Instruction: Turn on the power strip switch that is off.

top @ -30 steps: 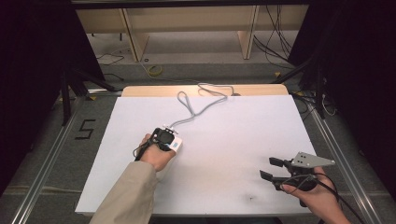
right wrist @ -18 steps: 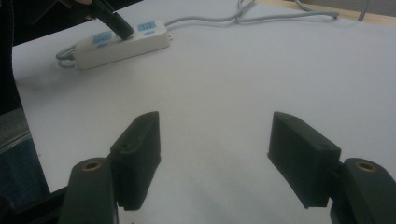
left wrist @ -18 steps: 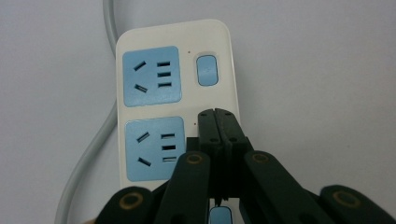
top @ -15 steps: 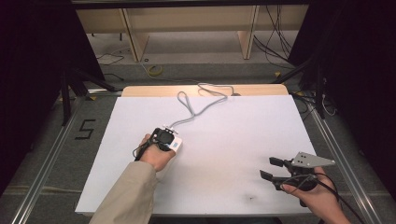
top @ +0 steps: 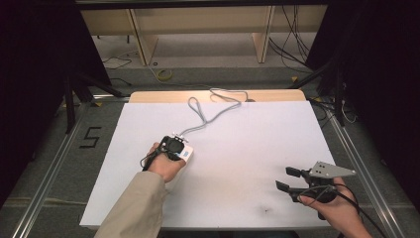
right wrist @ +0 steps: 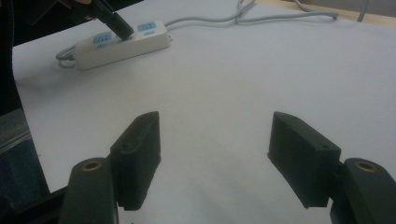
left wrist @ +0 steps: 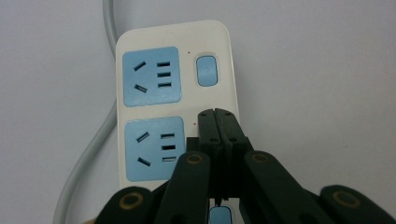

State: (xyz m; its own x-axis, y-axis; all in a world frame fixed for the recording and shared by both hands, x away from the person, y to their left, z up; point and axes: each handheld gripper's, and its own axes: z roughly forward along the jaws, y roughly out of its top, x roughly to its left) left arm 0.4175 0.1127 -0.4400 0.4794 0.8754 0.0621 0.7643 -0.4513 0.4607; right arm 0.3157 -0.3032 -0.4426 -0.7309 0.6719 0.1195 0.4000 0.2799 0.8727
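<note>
High view. White power strip point(top: 184, 152) is lying on the white table sheet point(top: 247, 148), left of centre; the left gripper point(top: 173, 145) and the hand point(top: 166, 163) holding it are covering most of the strip, so its sockets are not readable here. Its grey cable point(top: 208, 111) is looping off toward the far table edge. The right gripper point(top: 289, 179) is hovering near the front right corner, well apart from the strip, jaws spread and holding nothing.

Left gripper view. The strip point(left wrist: 173, 98) is showing as a white rounded body with two pale blue socket panels and blue switches point(left wrist: 206, 71) beside them; its near end is being cut off behind the left gripper point(left wrist: 219, 116). Its long axis is running away from the camera. The jaws are pressed together, tips resting over the strip beside the nearer socket, nothing between them.

Right gripper view. The strip point(right wrist: 121, 44) is lying far left, small, long axis slanting across, cable point(right wrist: 243, 16) leaving rightward. The right gripper point(right wrist: 215, 140) is standing wide apart over bare sheet.
</note>
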